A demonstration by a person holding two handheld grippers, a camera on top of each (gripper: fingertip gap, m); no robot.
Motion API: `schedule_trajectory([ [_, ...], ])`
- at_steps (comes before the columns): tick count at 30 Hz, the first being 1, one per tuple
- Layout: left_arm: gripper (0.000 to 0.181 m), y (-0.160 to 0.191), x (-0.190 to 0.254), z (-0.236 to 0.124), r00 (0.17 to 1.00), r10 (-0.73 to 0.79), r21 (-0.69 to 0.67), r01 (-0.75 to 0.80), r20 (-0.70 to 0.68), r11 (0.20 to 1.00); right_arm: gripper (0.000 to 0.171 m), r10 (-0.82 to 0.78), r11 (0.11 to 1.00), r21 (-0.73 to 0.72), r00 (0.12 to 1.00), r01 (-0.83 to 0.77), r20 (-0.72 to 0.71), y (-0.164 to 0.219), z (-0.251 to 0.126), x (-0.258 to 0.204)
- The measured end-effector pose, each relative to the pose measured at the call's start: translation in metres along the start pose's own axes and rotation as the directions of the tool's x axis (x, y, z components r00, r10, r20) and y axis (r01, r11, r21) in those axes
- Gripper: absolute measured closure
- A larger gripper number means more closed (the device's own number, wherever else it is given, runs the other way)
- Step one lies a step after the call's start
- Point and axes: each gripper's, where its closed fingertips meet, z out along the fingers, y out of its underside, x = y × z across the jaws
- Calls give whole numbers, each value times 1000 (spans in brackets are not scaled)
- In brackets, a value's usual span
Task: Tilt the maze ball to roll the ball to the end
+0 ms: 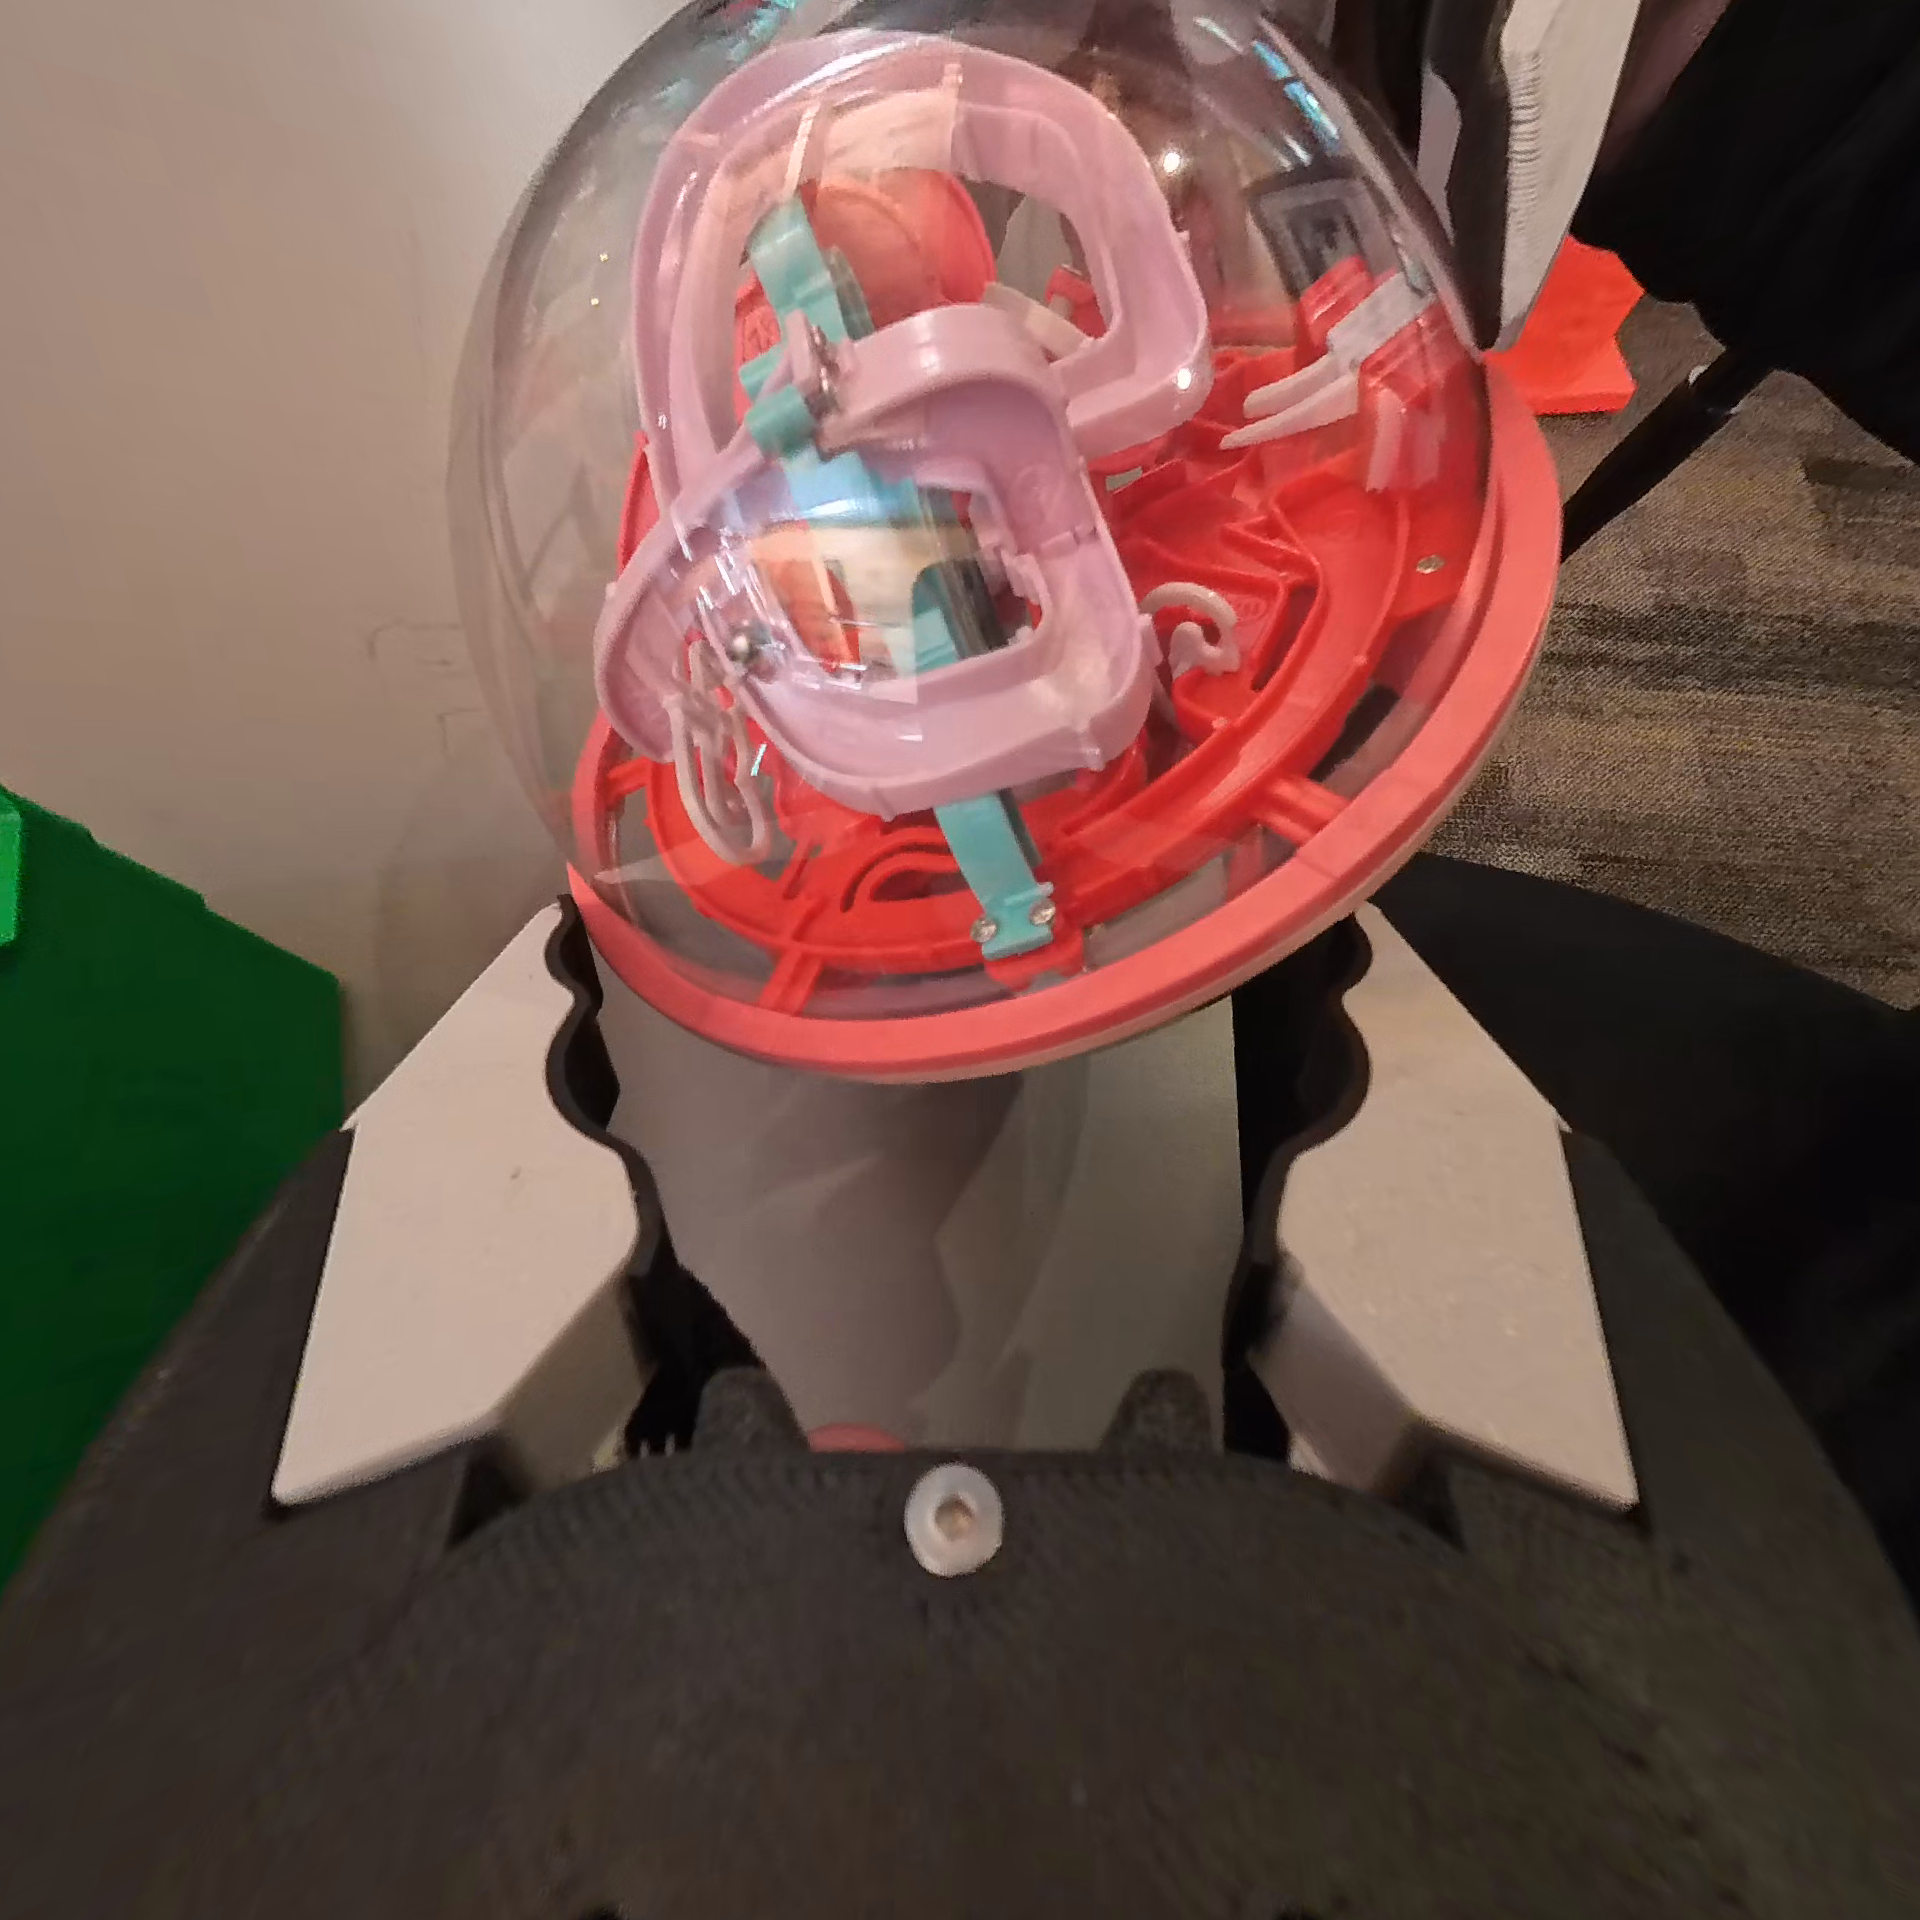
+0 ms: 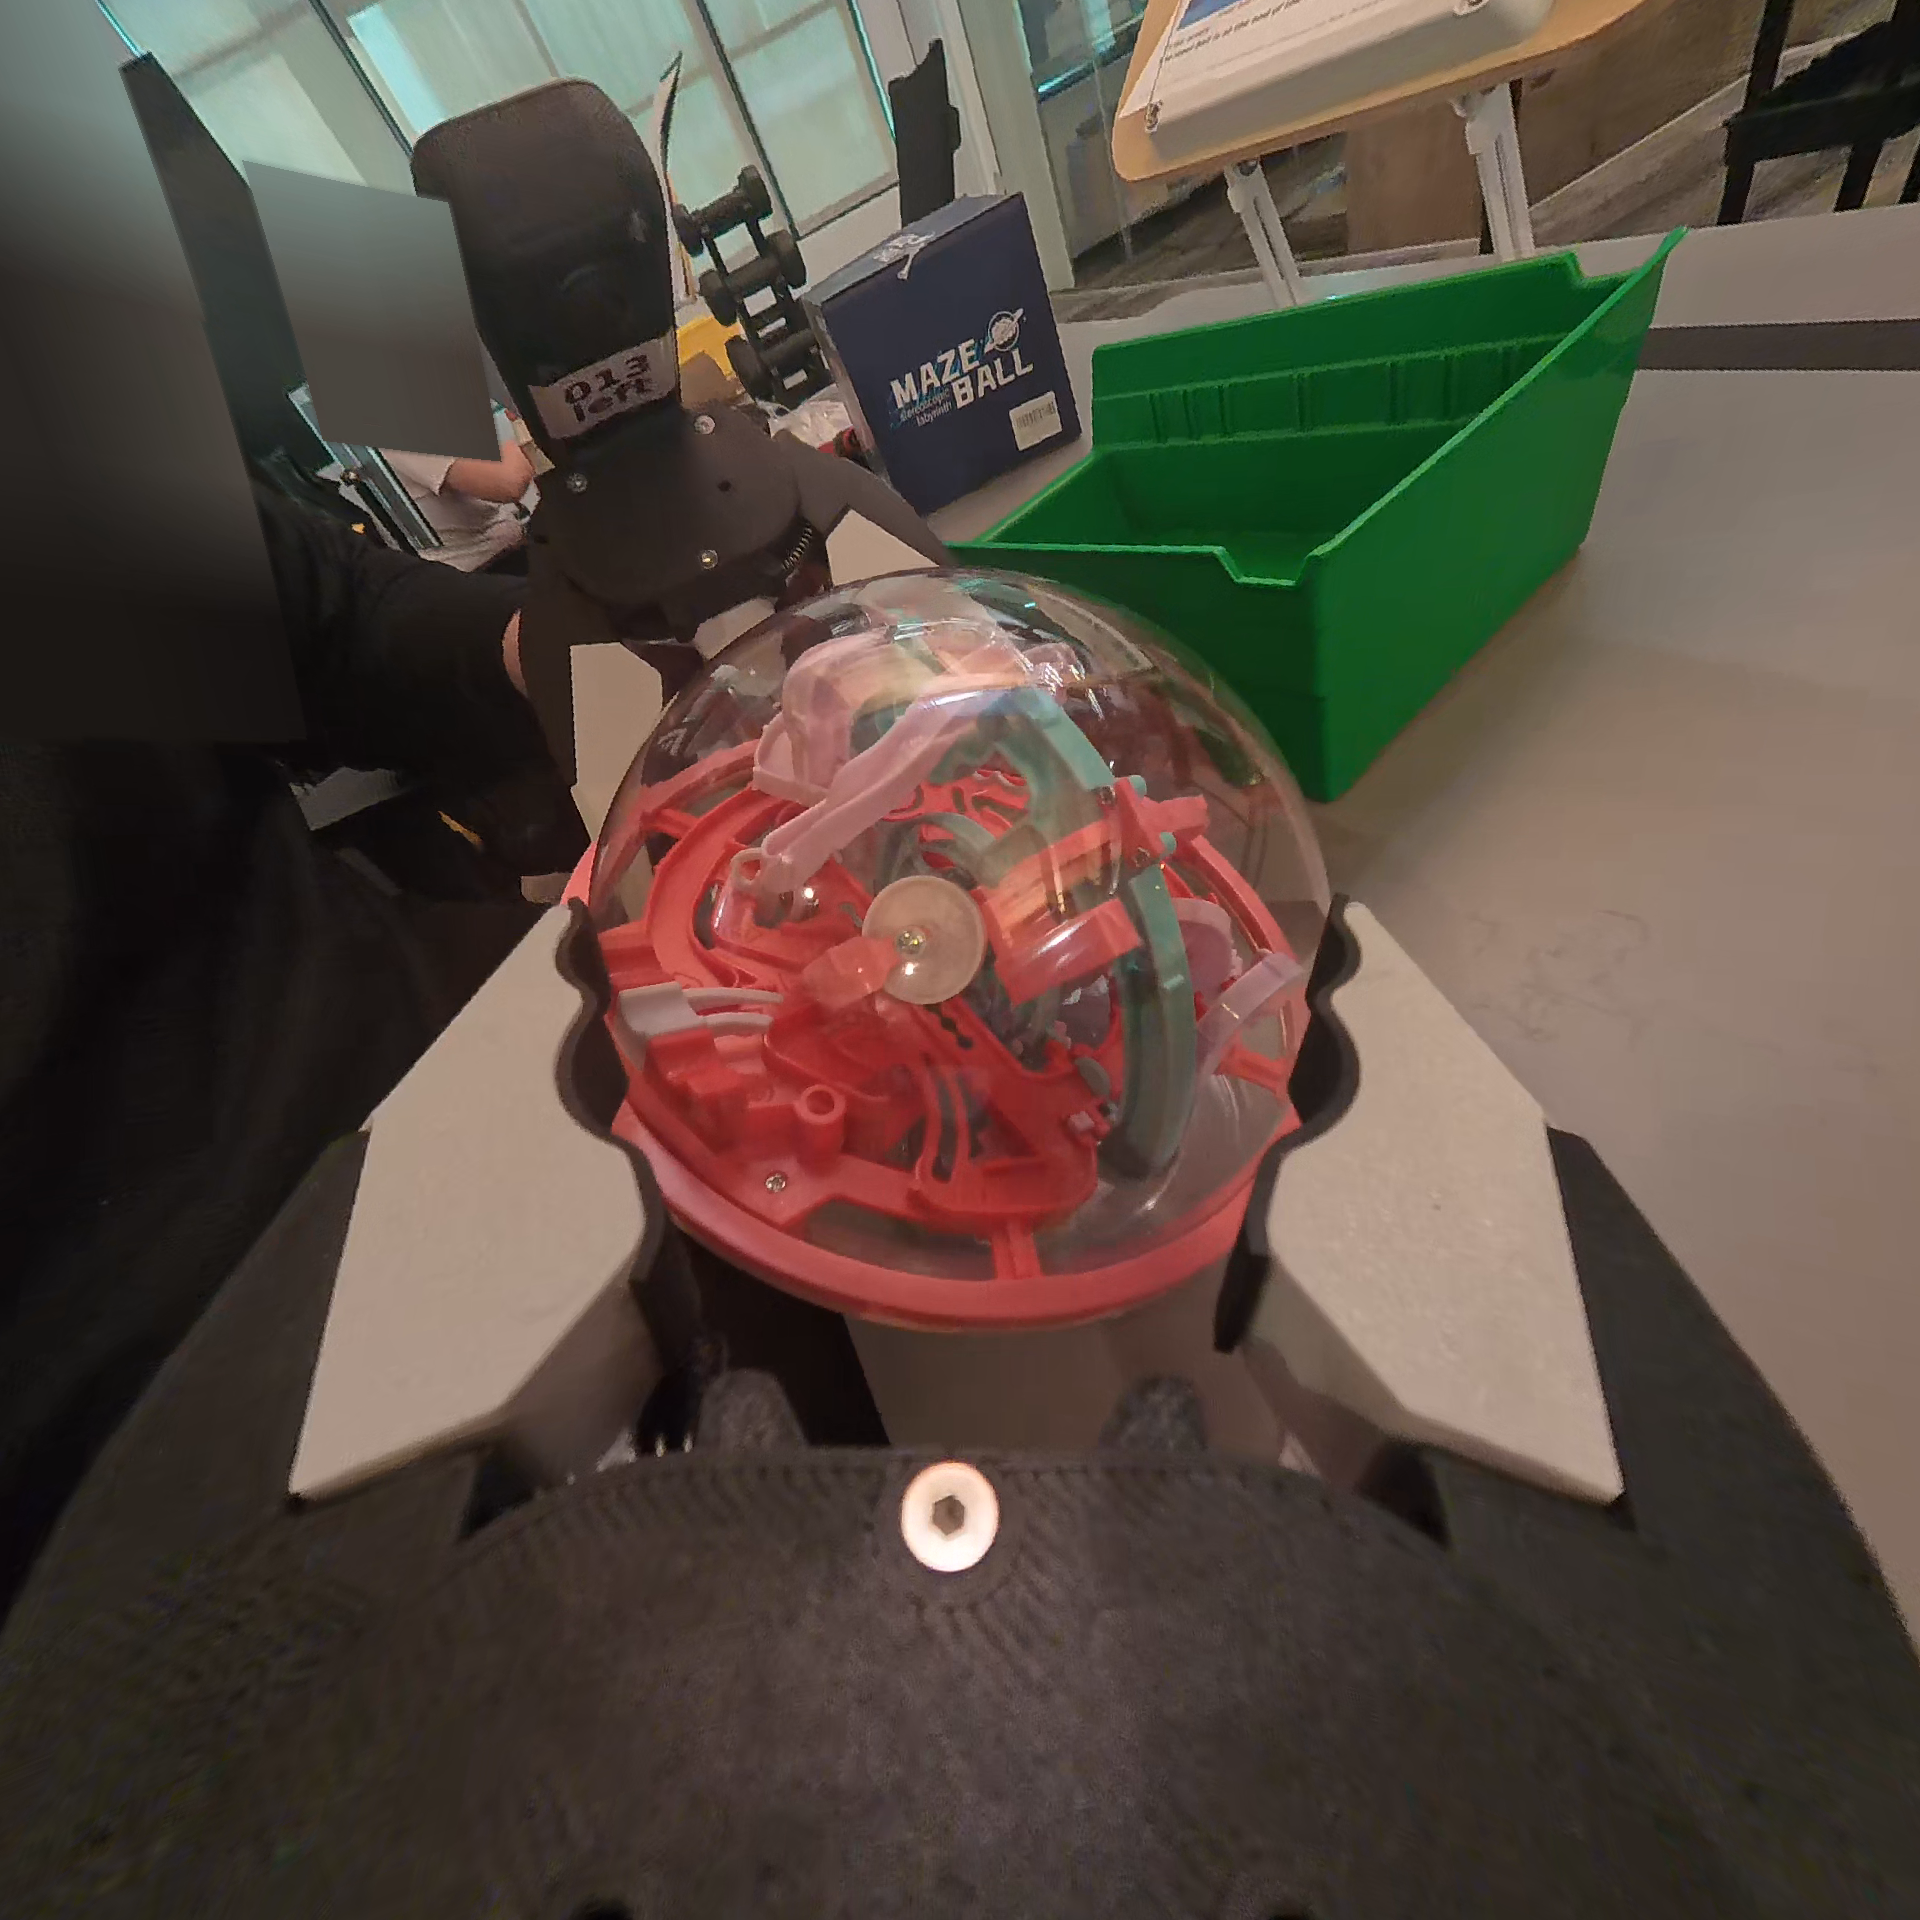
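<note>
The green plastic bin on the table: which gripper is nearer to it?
Left, it seems. The left gripper holds the clear maze ball with the green plastic bin right beside its finger; the right gripper grips the ball's opposite side, farther from the bin.

Grey table (image 2: pixel 1662 935), green bin (image 2: pixel 1403 540), windows (image 2: pixel 582 52) behind.

Left gripper (image 1: pixel 940 1023): black textured printed body, pale grey wedge-shaped fingers (image 1: pixel 447 1174) edged with wavy black pads, one white hex screw at centre. Right gripper (image 2: pixel 951 1023): same build and colours. White labelled band around the left's black housing.
</note>
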Motion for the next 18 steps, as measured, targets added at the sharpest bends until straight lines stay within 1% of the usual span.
schedule_trajectory([
  [1,48,0,0,0,1000,2,-4,-2,0,1000,40,0,1000,6,1000,0,1,0,0,0],
  [13,48,-2,0,0,1000,23,-33,-23,-7,999,40,9,998,64,1000,-9,3,-1,-2,1],
  [18,48,-3,0,0,1000,27,-22,-28,-9,999,40,0,999,37,1000,0,-7,0,-3,0],
])
